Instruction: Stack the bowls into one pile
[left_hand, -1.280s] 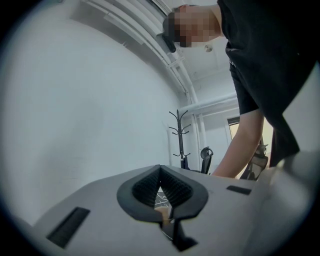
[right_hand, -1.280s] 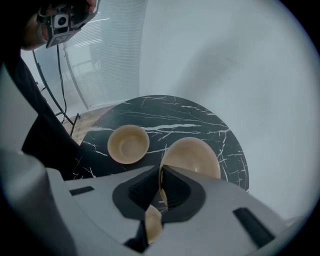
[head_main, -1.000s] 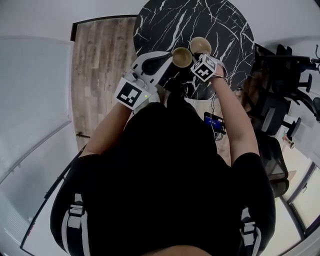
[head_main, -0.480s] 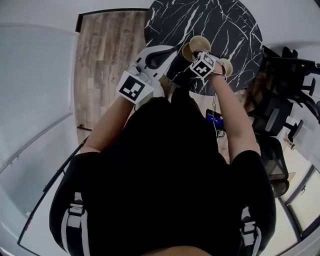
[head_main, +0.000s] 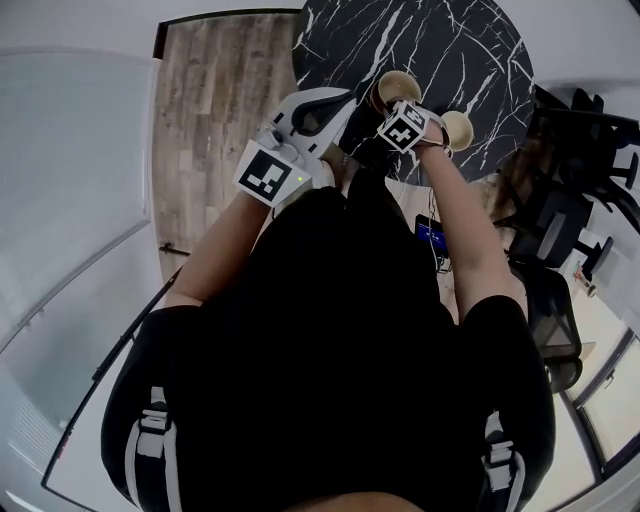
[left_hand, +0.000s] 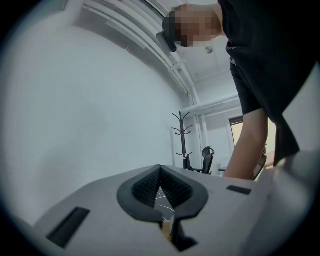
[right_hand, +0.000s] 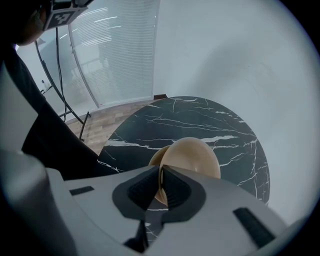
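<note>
The right hand-held gripper, jaws pinched on the rim of a tan bowl, has carried it down over the black marble desk, so it now overlaps the second bowl instead of sitting beside it. Nesting looks close. A third bowl waits off to the right, and the left hand-held gripper hovers level, jaws together, seemingly holding nothing.

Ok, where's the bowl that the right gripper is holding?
In the right gripper view the tan bowl is clamped by its rim in the right gripper, mid-frame over the black marble table, another bowl peeking out at its left.
</note>
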